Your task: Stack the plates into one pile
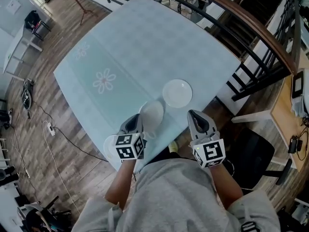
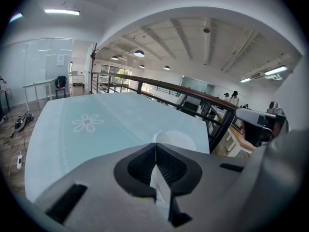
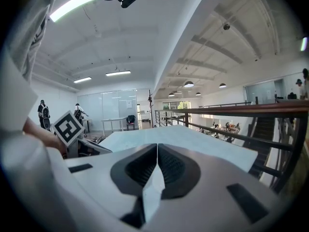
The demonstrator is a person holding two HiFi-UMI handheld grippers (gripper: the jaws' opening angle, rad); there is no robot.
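Observation:
A pale blue table [image 1: 130, 47] with a flower print carries a white plate [image 1: 177, 93] near its front right corner. My left gripper [image 1: 141, 124] is shut on the rim of a second white plate [image 1: 152, 114], held tilted above the table just left of the first. In the left gripper view, the jaws [image 2: 155, 149] meet with that plate [image 2: 176, 140] sticking out beyond them. Part of a third white plate [image 1: 109, 146] shows beside the left gripper's cube at the table's near edge. My right gripper [image 1: 194, 116] [image 3: 157, 149] hangs shut and empty by the table's front corner.
A dark railing with a wooden handrail [image 1: 251, 37] runs along the table's far and right sides. A black chair [image 1: 256, 161] and a wooden desk [image 1: 289, 110] stand to the right. Cables lie on the wood floor [image 1: 48, 129] at the left.

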